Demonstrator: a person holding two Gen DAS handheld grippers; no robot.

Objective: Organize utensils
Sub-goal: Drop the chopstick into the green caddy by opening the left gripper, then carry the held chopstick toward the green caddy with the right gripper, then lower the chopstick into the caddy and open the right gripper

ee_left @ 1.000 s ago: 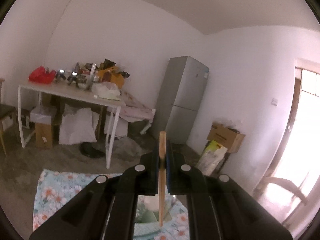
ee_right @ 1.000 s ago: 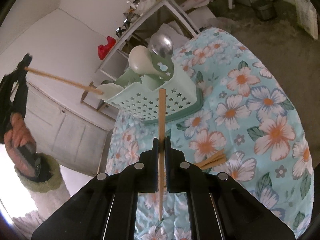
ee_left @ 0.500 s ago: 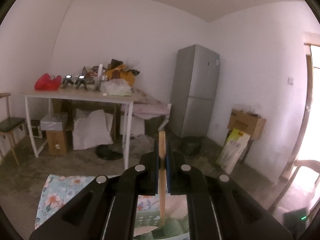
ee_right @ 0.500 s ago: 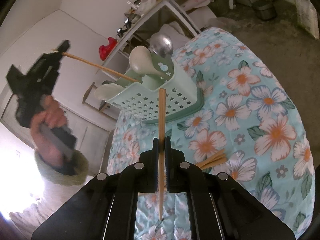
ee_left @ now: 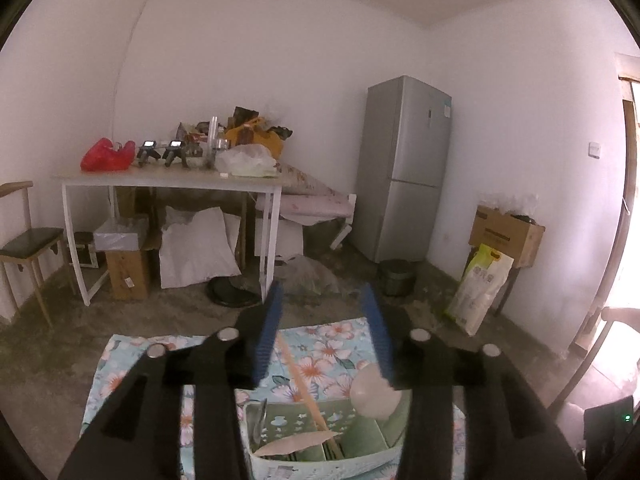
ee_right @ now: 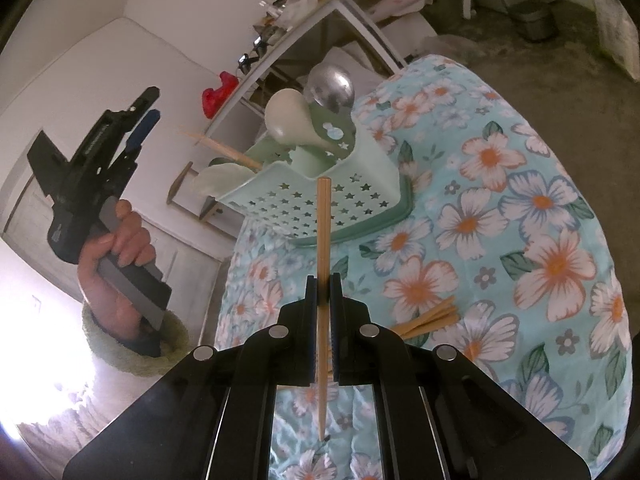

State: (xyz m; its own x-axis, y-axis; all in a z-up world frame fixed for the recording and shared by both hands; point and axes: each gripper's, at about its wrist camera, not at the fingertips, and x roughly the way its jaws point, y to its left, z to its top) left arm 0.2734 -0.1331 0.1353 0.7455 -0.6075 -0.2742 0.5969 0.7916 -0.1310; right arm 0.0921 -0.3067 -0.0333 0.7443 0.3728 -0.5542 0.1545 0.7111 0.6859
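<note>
A mint-green utensil holder (ee_right: 320,196) with star holes stands on the floral tablecloth (ee_right: 520,240). It holds a white spoon (ee_right: 286,118), a metal ladle (ee_right: 332,86) and a wooden chopstick (ee_right: 224,148) that leans out to the left. My left gripper (ee_left: 326,336) is open and empty above the holder (ee_left: 320,460), with that chopstick (ee_left: 300,380) below its jaws. It also shows in the right wrist view (ee_right: 146,120). My right gripper (ee_right: 323,288) is shut on a wooden chopstick (ee_right: 322,240), held upright in front of the holder.
Several loose chopsticks (ee_right: 428,318) lie on the cloth to the right of my right gripper. Behind stand a cluttered white table (ee_left: 168,180), a grey fridge (ee_left: 404,168), a chair (ee_left: 28,240) and cardboard boxes (ee_left: 504,232).
My left gripper opened and let go of its chopstick, which now stands in the holder. The left gripper swung over the holder. My right gripper stayed still with its chopstick.
</note>
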